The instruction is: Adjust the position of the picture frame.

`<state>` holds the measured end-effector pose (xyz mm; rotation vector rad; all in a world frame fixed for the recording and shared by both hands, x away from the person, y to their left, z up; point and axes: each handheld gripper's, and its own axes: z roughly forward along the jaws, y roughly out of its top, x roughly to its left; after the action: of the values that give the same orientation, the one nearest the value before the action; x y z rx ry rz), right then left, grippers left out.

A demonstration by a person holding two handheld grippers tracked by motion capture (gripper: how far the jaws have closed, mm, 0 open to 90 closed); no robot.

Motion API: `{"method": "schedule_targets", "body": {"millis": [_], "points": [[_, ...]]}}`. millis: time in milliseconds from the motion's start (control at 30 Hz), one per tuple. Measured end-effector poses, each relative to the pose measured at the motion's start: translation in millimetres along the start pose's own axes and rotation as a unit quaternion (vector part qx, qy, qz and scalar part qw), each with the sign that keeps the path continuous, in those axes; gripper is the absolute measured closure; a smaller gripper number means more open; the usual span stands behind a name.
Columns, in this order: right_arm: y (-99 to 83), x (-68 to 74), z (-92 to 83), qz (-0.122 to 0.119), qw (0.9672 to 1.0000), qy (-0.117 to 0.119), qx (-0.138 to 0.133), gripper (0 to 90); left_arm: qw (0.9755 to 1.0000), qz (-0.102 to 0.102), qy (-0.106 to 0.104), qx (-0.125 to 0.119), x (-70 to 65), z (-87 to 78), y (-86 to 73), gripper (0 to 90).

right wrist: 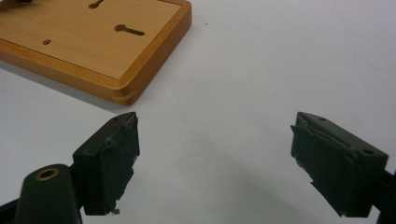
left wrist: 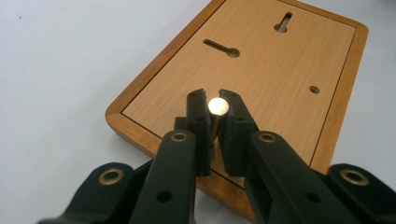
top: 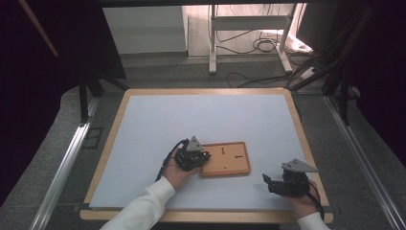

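1. A pale matte sheet is covering the wood-edged table point(top: 120, 115).
2. A flat rectangular wooden board point(top: 230, 163) with keyhole slots is lying under the left gripper point(left wrist: 214, 105), whose jaws are clamping a small brass pin point(left wrist: 217, 107).
3. The right gripper point(right wrist: 215, 135) is hanging wide apart, empty, just off the board's corner.
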<state>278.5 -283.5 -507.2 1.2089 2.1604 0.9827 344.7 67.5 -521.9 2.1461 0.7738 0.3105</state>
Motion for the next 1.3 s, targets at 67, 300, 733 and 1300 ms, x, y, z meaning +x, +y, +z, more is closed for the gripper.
{"method": "schedule_targets", "body": {"millis": [67,300,733,1300], "points": [[0.1,0.0,-0.3,0.000,1.0000,0.000,-0.001,15.6,1.0000,-0.005,-0.002,0.001,0.6,-0.2,0.3,84.4],[0.2,-0.7,-0.9,0.001,1.0000,0.000,-0.002,15.6,0.9998,-0.018,-0.005,-0.003,2.7,-2.7,3.5,84.7],[0.5,0.9,-3.3,-0.003,1.0000,0.000,-0.007,15.6,0.9995,-0.028,-0.007,-0.010,8.7,-29.3,0.0,84.8],[0.1,2.7,-2.4,-0.006,1.0000,-0.001,-0.004,15.7,0.9991,-0.040,-0.013,-0.011,25.0,-63.7,-26.7,84.8]]}}
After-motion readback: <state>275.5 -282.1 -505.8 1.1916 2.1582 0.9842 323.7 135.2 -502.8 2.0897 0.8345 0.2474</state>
